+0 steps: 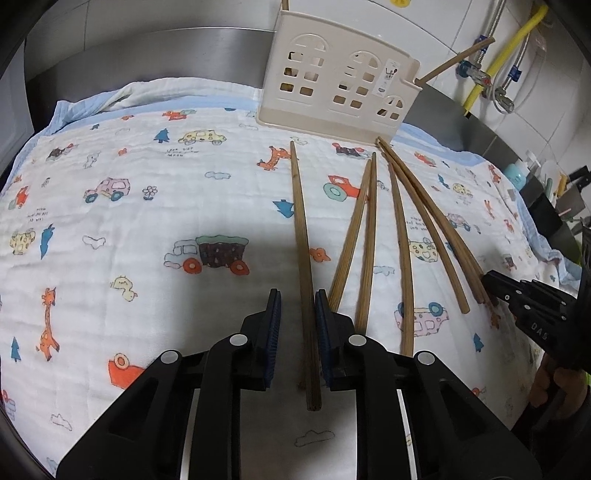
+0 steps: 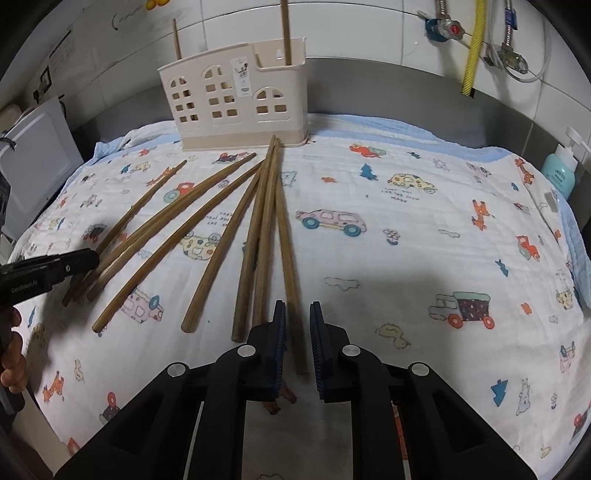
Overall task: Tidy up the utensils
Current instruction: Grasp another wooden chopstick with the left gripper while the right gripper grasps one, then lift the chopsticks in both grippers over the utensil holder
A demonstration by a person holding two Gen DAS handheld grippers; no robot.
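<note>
The left gripper (image 1: 297, 306) sits low over the cloth (image 1: 129, 221), its jaws parted, with one chopstick (image 1: 301, 236) running between the blue pads (image 1: 274, 332); a gap shows on both sides of it, so it is straddled, not clamped. The stick's blunt end lies below the jaws, its tip pointing away toward the holder (image 1: 332, 88).

The right gripper (image 2: 297, 314) is likewise parted, straddling the near end of the rightmost chopstick (image 2: 286, 251); that stick lies close to the left pad (image 2: 279, 347), and whether it touches cannot be told.

Farther out, the other chopsticks (image 2: 207, 240) fan across the printed cloth, thick ends near, thin tips converging toward the holder's base. Several overlap or touch at the tips. In the left view, the right gripper's black tip appears at the edge, by the outermost sticks.

Farthest, the cream holder with house-shaped cutouts stands upright at the far edge of the cloth. Two chopsticks (image 2: 285, 33) already stand in it, one in the taller end compartment, one near the other end. Behind it is a tiled wall (image 2: 351, 29) with hoses (image 2: 472, 48).
</note>
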